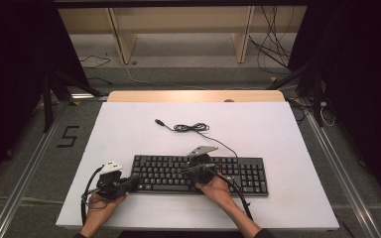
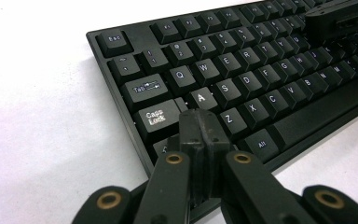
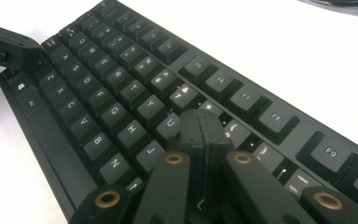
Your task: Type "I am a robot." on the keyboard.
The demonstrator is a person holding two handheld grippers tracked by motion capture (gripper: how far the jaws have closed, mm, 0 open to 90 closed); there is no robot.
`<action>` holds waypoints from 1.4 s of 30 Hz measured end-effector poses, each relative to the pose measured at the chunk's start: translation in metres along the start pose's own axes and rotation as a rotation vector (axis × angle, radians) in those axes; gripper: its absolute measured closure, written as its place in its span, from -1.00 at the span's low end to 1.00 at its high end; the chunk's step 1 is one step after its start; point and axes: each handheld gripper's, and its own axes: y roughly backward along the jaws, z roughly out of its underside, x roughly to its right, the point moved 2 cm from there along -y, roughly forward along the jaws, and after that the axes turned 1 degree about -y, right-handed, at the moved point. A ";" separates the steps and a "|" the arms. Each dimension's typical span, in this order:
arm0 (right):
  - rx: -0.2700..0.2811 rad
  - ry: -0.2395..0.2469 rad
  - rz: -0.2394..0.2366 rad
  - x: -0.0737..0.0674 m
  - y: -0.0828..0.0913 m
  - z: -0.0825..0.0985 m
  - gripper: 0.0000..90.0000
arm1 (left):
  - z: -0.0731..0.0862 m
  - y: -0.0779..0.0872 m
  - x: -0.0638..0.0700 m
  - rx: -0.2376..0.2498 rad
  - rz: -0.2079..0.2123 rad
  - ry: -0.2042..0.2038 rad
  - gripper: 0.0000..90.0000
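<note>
White tabletop [image 1: 129, 124] lies bare around the black keyboard [image 1: 238, 173] at lower centre; left gripper [image 1: 134, 182] at its left edge and right gripper [image 1: 186, 170] over the keys both have jaws pressed together, holding nothing.

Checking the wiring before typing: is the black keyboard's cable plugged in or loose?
Loose. The black keyboard's thin black cable lies partly coiled on the white tabletop, its plug end free.

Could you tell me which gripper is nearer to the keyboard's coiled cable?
Right. The right gripper sits over the keyboard's middle, just below the coiled cable; the left gripper is at the keyboard's left end, farther away.
</note>
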 end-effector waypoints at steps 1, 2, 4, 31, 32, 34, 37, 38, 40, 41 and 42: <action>-0.002 -0.003 -0.002 0.000 0.000 0.000 1.00 | 0.000 0.000 0.000 0.000 0.000 0.000 0.98; -0.001 -0.003 -0.002 0.000 0.000 0.000 1.00 | 0.000 0.000 0.000 0.001 0.000 -0.001 0.98; -0.001 -0.006 -0.005 0.001 0.001 0.000 1.00 | 0.000 0.001 0.000 0.002 0.000 -0.009 0.98; 0.081 -0.037 -0.071 0.002 0.018 -0.006 0.63 | -0.006 0.013 0.005 0.112 0.053 0.000 0.52; 0.082 -0.035 -0.077 0.001 0.019 -0.007 0.57 | -0.006 0.013 0.006 0.121 0.054 0.003 0.47; 0.090 -0.036 -0.091 0.000 0.020 -0.007 0.47 | -0.007 0.014 0.006 0.130 0.058 0.002 0.37; 0.095 -0.037 -0.104 -0.001 0.023 -0.008 0.30 | -0.008 0.016 0.007 0.152 0.065 0.005 0.25; 0.094 -0.036 -0.106 -0.002 0.023 -0.008 0.25 | -0.008 0.017 0.007 0.156 0.066 0.006 0.22; 0.094 -0.034 -0.111 -0.003 0.025 -0.008 0.16 | -0.009 0.017 0.008 0.166 0.065 0.009 0.14; 0.093 -0.030 -0.113 -0.004 0.025 -0.007 0.11 | -0.009 0.018 0.008 0.168 0.066 0.006 0.12; 0.092 -0.030 -0.115 -0.005 0.025 -0.007 0.08 | -0.009 0.018 0.008 0.173 0.070 0.007 0.10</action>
